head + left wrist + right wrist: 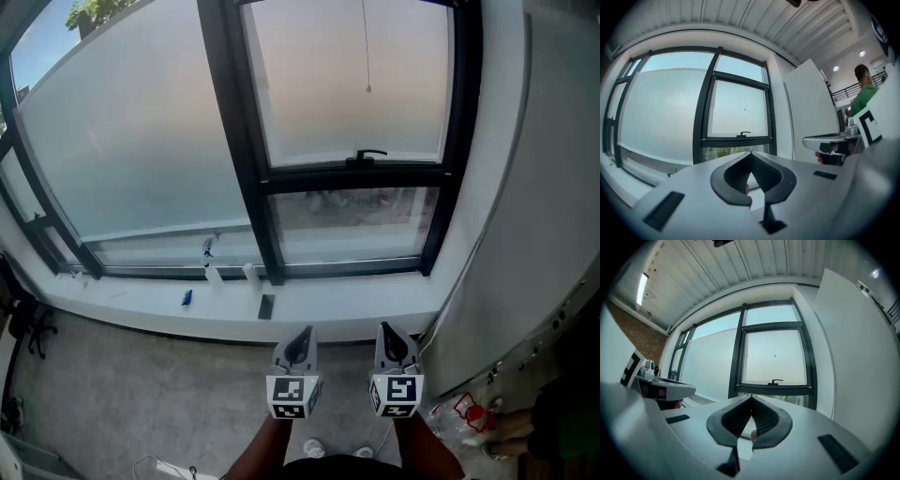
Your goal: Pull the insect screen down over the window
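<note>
Both tools sit closest to the viewer, side by side and pointing level at the window. The left gripper and the right gripper each have their jaws pressed fully together with nothing between them. This looks like a ready stance before any reach begins, well back from the glass. The insect screen does not show as lowered over the pane and is probably rolled up above the top of the frame, out of sight. Its thin pull cord hangs in front of the upper right pane, and the small end bead sits well above the black handle. That cord is likely the thing to grasp. It hangs high, so a gripper would have to rise, open and close on it.
</note>
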A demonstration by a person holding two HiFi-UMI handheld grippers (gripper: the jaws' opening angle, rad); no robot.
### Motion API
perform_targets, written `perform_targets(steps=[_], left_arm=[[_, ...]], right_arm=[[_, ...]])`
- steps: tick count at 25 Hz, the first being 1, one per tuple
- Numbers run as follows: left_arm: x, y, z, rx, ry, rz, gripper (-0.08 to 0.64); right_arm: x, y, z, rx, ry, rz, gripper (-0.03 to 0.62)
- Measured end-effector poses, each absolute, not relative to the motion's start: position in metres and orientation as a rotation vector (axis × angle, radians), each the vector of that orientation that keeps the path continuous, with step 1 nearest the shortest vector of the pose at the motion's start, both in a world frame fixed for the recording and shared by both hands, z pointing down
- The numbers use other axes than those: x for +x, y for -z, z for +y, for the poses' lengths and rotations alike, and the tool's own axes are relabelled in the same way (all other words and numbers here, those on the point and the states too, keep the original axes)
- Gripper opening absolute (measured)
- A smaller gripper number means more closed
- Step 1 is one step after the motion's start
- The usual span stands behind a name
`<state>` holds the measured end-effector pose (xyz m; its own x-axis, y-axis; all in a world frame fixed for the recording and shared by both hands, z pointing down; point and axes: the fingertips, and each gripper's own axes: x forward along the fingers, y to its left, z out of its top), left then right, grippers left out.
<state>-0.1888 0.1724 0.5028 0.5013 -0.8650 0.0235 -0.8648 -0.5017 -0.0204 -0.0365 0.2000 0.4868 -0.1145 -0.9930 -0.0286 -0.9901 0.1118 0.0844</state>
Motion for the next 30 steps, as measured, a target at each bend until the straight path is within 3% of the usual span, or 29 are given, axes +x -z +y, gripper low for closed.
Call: perform_targets(steps=[30], left_arm=[[-0.189, -0.506, 0.178, -2.662, 0.053, 1.646, 0.002]], right_arm=[[-0.046, -0.493, 0.201, 2.027, 0.092, -2.36, 0.003]])
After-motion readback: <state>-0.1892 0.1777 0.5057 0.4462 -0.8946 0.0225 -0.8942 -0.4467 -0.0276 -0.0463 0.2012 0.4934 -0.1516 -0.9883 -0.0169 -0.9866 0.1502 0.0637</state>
